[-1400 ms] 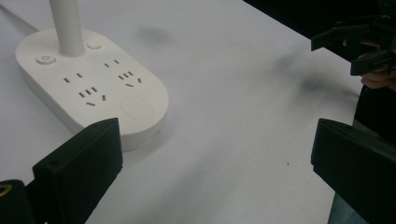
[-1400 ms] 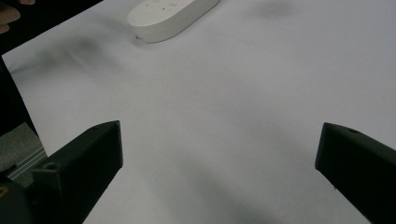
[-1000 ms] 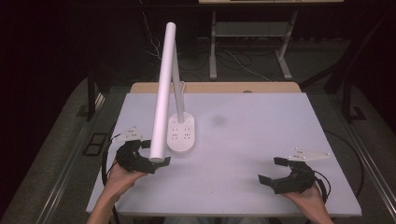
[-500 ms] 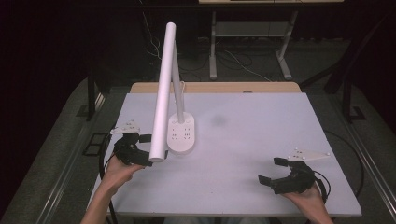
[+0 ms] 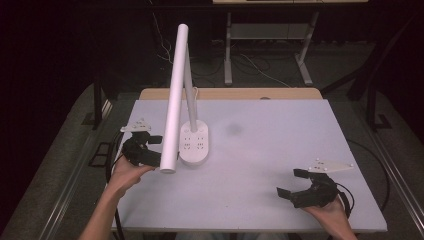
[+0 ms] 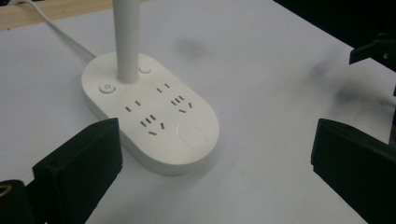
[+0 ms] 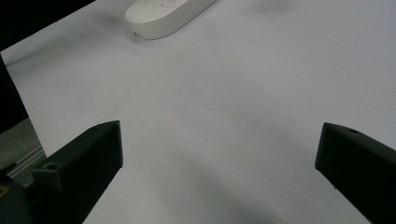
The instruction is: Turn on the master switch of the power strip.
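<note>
Left gripper (image 5: 150, 147) beside lamp base (image 5: 195, 147)

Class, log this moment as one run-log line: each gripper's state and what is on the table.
left gripper: open, beside lamp base | right gripper: open, empty, near table front edge | lamp: upright

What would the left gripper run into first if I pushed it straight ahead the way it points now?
Most likely the white lamp base. In the left gripper view it lies just ahead of the open left gripper, nearer the left jaw, with bare table toward the right jaw. How much gap remains is hard to judge.
</note>
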Motion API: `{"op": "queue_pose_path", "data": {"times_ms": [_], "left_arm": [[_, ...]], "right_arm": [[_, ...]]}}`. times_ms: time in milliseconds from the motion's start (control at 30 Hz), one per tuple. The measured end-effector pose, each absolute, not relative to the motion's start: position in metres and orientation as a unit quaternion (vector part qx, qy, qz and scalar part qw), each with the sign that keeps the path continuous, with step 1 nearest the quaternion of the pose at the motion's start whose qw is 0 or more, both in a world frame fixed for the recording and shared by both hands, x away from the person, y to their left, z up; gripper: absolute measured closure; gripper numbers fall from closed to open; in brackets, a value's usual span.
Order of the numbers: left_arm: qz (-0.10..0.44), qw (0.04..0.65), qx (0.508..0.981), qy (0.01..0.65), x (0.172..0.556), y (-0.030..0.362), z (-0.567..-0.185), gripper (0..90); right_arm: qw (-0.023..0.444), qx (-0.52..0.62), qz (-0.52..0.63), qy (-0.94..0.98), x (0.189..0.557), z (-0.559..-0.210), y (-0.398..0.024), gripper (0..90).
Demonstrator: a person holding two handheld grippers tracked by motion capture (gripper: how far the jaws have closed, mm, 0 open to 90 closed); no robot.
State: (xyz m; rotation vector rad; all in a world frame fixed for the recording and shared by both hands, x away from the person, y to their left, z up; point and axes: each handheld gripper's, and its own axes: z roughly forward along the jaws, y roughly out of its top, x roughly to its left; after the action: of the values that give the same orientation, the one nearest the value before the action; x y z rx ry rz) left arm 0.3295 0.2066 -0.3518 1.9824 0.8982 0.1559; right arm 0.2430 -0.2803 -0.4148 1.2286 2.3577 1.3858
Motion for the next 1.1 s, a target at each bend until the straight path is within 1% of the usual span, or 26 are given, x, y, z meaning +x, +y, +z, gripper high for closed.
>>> {"op": "queue_pose_path", "data": {"times_ms": [433,1100], "left_arm": [[0.076,0.426,0.824,0.365,0.352,0.207,-0.341,1.0],[0.089,0.399,0.837,0.364,0.387,0.204,-0.340,2.2]], "right_arm": [[0.073,0.409,0.459,0.785,0.244,-0.416,-0.280,0.4],[0.072,0.408,0.456,0.788,0.244,-0.416,-0.282,0.4]]}}
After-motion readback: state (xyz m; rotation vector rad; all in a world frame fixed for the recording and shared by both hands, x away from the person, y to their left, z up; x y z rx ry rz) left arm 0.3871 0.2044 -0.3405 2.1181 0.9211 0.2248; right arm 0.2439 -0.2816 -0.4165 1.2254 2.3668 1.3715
